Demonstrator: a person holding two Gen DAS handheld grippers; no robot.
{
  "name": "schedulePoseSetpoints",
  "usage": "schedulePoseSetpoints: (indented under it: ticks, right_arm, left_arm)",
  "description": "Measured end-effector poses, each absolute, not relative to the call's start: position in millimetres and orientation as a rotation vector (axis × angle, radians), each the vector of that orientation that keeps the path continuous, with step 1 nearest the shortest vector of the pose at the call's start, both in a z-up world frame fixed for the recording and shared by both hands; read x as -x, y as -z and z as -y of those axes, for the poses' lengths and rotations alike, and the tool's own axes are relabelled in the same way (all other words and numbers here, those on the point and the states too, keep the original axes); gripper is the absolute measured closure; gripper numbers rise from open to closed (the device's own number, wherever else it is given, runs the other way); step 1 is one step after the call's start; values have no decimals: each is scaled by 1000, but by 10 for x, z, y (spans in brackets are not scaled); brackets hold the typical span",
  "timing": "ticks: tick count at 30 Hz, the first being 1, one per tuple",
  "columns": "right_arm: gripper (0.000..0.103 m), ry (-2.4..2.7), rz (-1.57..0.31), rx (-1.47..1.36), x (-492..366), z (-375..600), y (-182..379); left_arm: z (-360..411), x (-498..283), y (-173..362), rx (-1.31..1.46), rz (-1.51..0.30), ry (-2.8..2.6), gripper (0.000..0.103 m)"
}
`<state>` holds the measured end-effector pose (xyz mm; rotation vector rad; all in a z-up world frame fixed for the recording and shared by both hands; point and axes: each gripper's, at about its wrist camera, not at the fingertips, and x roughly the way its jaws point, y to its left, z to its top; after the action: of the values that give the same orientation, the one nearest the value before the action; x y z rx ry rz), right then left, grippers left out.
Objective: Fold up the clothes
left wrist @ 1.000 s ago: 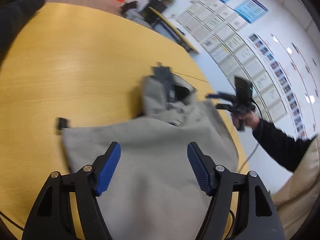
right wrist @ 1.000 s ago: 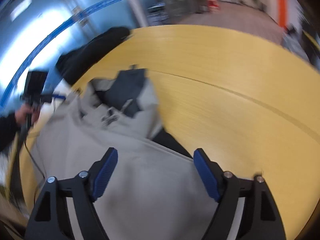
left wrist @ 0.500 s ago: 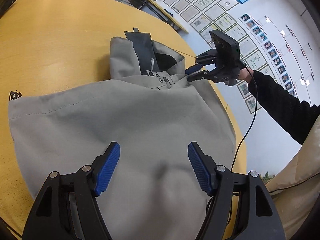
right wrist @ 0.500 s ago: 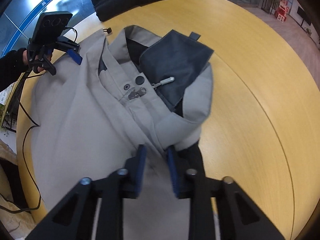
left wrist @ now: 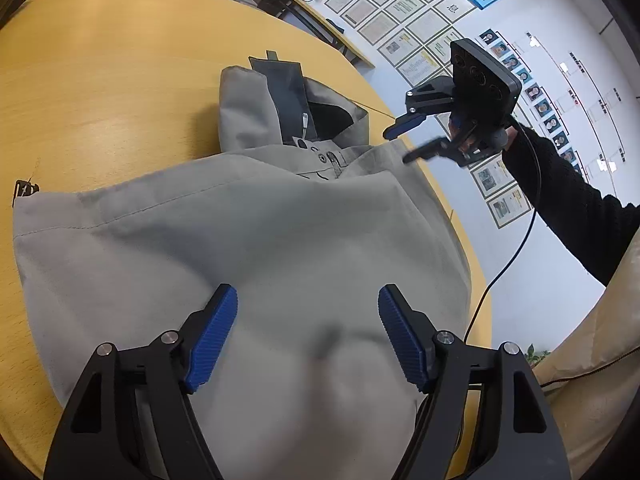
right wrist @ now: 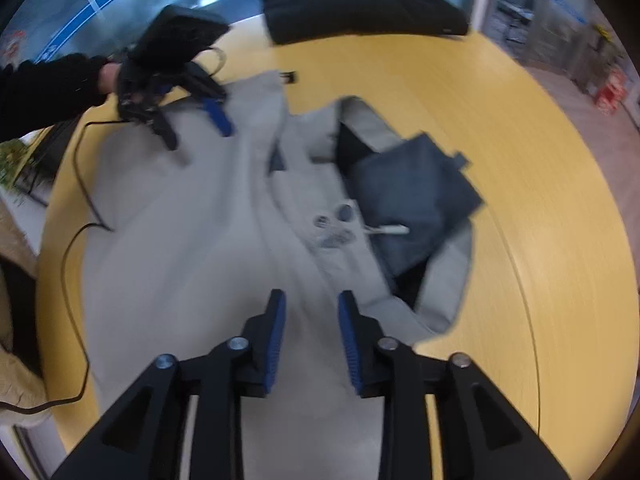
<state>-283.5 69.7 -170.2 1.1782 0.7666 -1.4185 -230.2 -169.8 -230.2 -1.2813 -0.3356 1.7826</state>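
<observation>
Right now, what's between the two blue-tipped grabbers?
Only grey jacket fabric spans between the left gripper and right gripper, seen in the left wrist view.

Black hand-held gripper (left wrist: 308, 340), ribbed blue pads (left wrist: 212, 340), silver screws, black sleeve (left wrist: 576, 208)

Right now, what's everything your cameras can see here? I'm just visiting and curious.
Jacket: one, light grey with a dark lining at the collar, spread on the table.
Table: one, yellow wood, under the jacket.
Dark garment: one, black, at the table's far edge.
Framed papers: many, white, on the wall.
Cable: one, black, trailing across the table's edge.
Left gripper: one, black with blue pads, open above the jacket.
Right gripper: one, same colours, jaws narrowly apart over the jacket; nothing visibly between them.
</observation>
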Motion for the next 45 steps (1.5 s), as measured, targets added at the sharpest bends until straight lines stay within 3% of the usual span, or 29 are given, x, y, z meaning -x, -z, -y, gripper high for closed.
schedulePoseSetpoints:
  ticks: [3,11,12,14,17,22,27,45]
  right_arm:
    - [67,1305,-869,-1249,2870,-562,1926]
    - [67,1199,-783,-1416,3231,-407,2217]
    - [70,1185,-781,-1428,3248,-384,2221]
    - [86,1180,-750,-1433,3293,-355,2169]
    - [95,1213,-668,-1402,3368,-368,1980]
    - [100,1305,-616,-1353,3487,-668,1750]
    - [100,1395,-562,-1301,3606,-968,1521]
    - [80,1098,-750,-1424,3539,-472,2001]
  left_arm:
    - [1692,2297,2286,1277,325,-1784,29]
    - [1627,2259,2276,1261,279,-1775,19]
    - [1617,2251,2276,1257,271,-1775,17]
    - [1600,2237,2277,1252,261,-1774,14]
    - [1599,2243,2274,1247,264,-1767,13]
    - [1624,2241,2261,1223,276,-1763,11]
    - [1619,2187,2205,1169,254,-1752,1]
    - [1570,2165,2315,1169,233,-1756,0]
